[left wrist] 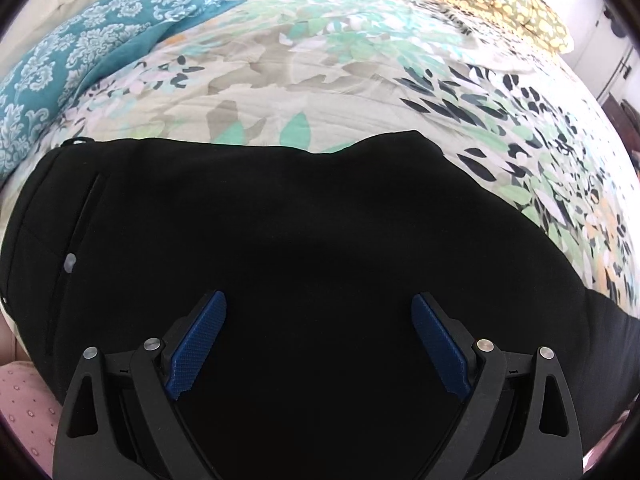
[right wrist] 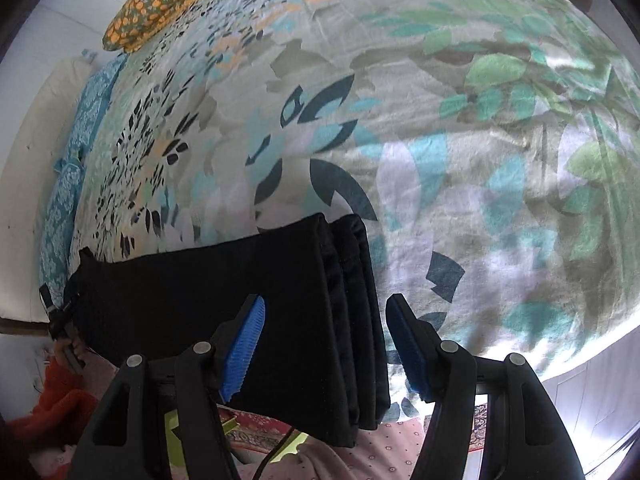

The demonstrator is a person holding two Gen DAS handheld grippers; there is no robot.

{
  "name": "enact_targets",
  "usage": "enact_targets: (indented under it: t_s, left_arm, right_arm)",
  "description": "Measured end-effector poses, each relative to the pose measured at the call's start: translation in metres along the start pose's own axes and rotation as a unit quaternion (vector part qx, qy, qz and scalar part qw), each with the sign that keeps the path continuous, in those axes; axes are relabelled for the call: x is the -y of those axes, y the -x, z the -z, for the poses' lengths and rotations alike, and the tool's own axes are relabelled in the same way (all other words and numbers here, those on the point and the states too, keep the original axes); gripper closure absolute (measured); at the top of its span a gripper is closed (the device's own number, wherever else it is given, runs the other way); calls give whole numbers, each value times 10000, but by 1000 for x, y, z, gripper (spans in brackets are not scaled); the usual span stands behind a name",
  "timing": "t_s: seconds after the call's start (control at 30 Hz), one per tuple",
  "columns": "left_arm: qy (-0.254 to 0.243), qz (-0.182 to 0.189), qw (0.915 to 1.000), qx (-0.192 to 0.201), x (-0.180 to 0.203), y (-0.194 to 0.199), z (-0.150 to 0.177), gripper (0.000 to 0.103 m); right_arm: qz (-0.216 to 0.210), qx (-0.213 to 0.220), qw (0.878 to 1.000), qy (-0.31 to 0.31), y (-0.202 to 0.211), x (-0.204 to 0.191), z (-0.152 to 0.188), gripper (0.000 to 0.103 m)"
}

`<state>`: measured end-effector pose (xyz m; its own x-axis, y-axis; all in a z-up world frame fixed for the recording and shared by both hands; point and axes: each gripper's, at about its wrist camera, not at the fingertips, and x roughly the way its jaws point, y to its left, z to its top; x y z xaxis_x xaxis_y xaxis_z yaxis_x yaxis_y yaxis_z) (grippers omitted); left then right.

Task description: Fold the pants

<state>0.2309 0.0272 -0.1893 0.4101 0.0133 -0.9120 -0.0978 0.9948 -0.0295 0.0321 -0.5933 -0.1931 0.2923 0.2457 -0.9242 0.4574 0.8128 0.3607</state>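
Your bedspread point(left wrist: 360, 80), a leaf print in green, teal and grey, fills both views. On it, at the near edge of the bed, lie the black pants point(left wrist: 280, 240), folded into a thick stack. In the right wrist view the stack's long axis runs left to right, with the layered fold edges point(right wrist: 352, 300) stacked at its right end and its near edge hanging a little over the bed's side. In the left wrist view the cloth is smooth and flat, with a pocket seam and a small pale button point(left wrist: 70, 263) at the left. Your left gripper point(left wrist: 319, 300) stands wide open above the cloth, holding nothing. Your right gripper point(right wrist: 325, 304) is open about halfway over the fold edges, pads clear of them.
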Motion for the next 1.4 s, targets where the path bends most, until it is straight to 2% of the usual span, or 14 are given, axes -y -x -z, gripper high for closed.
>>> enact_targets:
  t_s: [0.17, 0.2, 0.23, 0.27, 0.33, 0.43, 0.6, 0.73, 0.93, 1.13, 1.23, 1.27, 1.37, 1.4]
  left_arm:
    - [-81, -100, 9999, 27, 1, 0, 2, 7]
    - [-70, -107, 9999, 30, 1, -1, 2, 7]
    - [-56, -117, 9999, 36, 1, -1, 2, 7]
    - [-49, -130, 9999, 41, 0, -1, 2, 6]
    - [-50, -152, 9999, 49, 0, -1, 3, 6]
    - [-36, -155, 9999, 39, -1, 0, 3, 6]
    - [61, -89, 9999, 11, -4, 0, 1, 6]
    - [179, -6, 9998, 17, -6, -1, -1, 6]
    - [446, 339, 9984, 45, -17, 6, -2, 6]
    - [844, 548, 9948, 149, -44, 20, -5, 6]
    - [1031, 595, 9925, 269, -60, 31, -5, 6]
    - [1113, 630, 9913, 297, -65, 33, -4, 6]
    - [1301, 787, 9880, 277, -75, 35, -3, 6]
    - [1320, 831, 9875, 249, -77, 36, -2, 6]
  right_arm:
    - [-136, -165, 9998, 12, -13, 2, -5, 43]
    - [-100, -226, 9997, 23, -15, 1, -6, 52]
    - [-27, -278, 9996, 21, -16, 2, -7, 67]
    - [-46, -289, 9996, -33, -16, 3, -6, 70]
    - [-326, -218, 9991, -164, -11, 3, -4, 88]
    - [-581, 37, 9973, -438, 1, 1, 2, 90]
    - [-1808, 534, 9798, -666, 31, -31, 21, 90]
    - [-2756, 546, 9580, -565, 26, -98, 32, 90]
    - [-3954, 10, 9179, -345, -39, -234, 31, 90]
    - [-4285, -539, 9019, 23, -127, -380, 26, 90]
    - [-4231, -811, 9020, 273, -164, -443, 38, 90]
    - [-4119, -871, 9061, 420, -173, -462, 43, 90]
    - [-3403, -780, 9313, 1041, -194, -506, 54, 83]
    - [-3144, -779, 9392, 1139, -198, -512, 56, 73]
